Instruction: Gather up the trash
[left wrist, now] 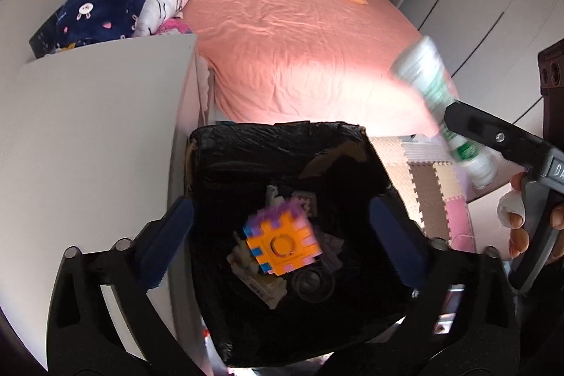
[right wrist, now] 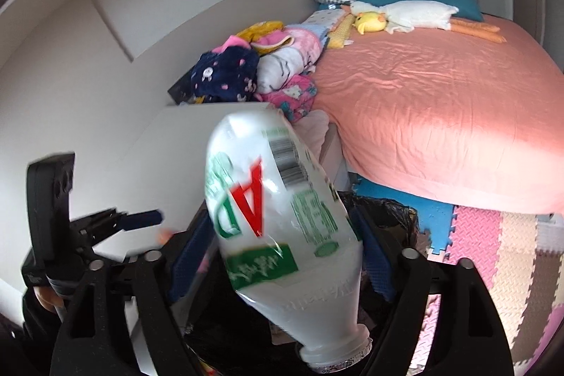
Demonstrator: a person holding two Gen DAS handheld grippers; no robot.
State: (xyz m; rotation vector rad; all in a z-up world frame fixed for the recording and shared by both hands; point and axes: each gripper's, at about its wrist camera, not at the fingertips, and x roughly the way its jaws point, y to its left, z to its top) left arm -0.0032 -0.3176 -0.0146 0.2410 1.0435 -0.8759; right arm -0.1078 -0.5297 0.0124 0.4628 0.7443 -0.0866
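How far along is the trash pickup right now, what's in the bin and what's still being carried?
Already done: the black-lined bin holds scraps and a colourful foam cube, which lies beneath the open left gripper. In hand: the right gripper is clamped on a white plastic bottle, tilted neck-down over the bin. Left: dropping the bottle in. Other trash beyond these views can't be judged.

My left tongs (left wrist: 282,235): fingers spread wide apart, blue pads facing each other, nothing between them; pointed steeply downward.

My right tongs (right wrist: 285,256): blue pads pressed on either flank of a white bottle (right wrist: 282,221), which is held tilted, neck toward the camera. In the left wrist view this unit enters from the right edge, one black finger (left wrist: 493,136) angled up and leftward.

My right hand (left wrist: 521,228): wrapped round the handle, fingertips showing, one bandaged in white.
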